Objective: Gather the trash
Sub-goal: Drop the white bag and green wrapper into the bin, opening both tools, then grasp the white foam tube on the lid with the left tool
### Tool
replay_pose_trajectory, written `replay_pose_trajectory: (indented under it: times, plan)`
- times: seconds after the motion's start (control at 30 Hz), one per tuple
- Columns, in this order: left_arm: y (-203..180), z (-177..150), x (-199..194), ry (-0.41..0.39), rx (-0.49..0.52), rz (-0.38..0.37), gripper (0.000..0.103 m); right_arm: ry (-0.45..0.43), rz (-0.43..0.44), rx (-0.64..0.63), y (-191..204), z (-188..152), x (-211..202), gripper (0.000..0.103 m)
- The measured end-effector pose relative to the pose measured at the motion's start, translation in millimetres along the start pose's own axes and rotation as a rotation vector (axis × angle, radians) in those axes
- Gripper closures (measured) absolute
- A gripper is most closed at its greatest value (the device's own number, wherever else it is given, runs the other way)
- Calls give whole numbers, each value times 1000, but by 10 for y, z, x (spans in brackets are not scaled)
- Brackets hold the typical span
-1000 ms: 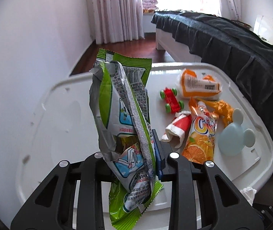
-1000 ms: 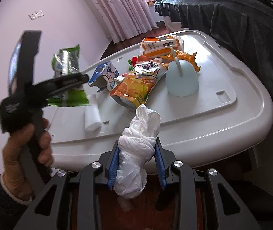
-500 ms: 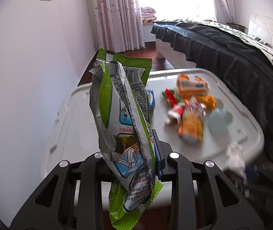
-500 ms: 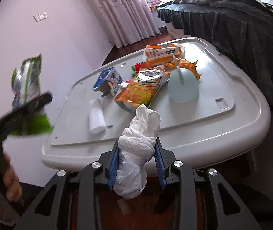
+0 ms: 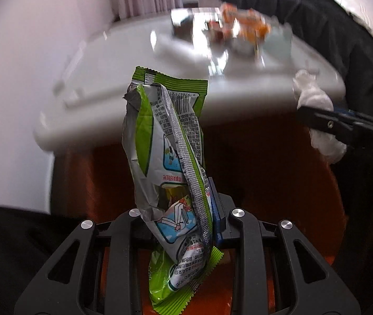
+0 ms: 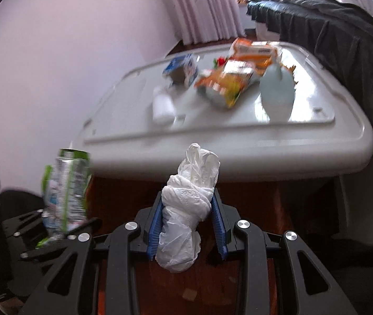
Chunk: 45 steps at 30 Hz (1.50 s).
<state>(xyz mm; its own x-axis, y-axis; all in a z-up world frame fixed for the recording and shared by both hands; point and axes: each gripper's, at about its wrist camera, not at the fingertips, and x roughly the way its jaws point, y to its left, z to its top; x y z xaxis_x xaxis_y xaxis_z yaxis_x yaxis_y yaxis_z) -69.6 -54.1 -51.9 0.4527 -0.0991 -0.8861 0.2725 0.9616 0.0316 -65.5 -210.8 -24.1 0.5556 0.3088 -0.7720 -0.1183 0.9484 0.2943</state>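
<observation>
Green wrapper [image 5: 170,173] is standing clamped in the left gripper [image 5: 184,220], and the right gripper [image 6: 186,225] is pinching a white tissue [image 6: 186,210], both hanging before the table [image 6: 239,147] edge.

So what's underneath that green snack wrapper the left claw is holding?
Under the green snack wrapper, gripped by the left gripper, only reddish-brown floor shows. No bin is visible; the wrapper and gripper cover what lies directly beneath.

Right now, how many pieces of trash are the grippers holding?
2. The green snack wrapper is clamped in the left gripper; the crumpled white tissue is in the right gripper. Both are off the white table.
</observation>
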Motion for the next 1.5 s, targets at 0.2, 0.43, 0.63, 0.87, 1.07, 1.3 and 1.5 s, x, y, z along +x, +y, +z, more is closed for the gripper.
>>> replay_pose_trajectory:
  times: [0.2,0.43,0.63,0.87,1.07,1.3,1.5]
  plan:
    - [52,-144,449,140,-46,-7,75,100,-24,-34,93,-229,196,69]
    - [148,-157,969,249,-101,34,75,229,-66,3,6,-339,540,69]
    - [93,-167,1079,287,-93,20,75,321,-60,0,24,-442,754,69]
    - [116,-175,1054,273,-94,54,27,318,-91,21,-11,-442,757,42]
    - [151,-158,986,243,-109,39,26,258,-117,116,-177,-403,626,40]
    - [147,-166,971,240,-106,40,26,254,-117,141,-246,-408,598,39]
    - [236,-243,805,215,-126,22,26,229,-119,167,-307,-387,549,36]
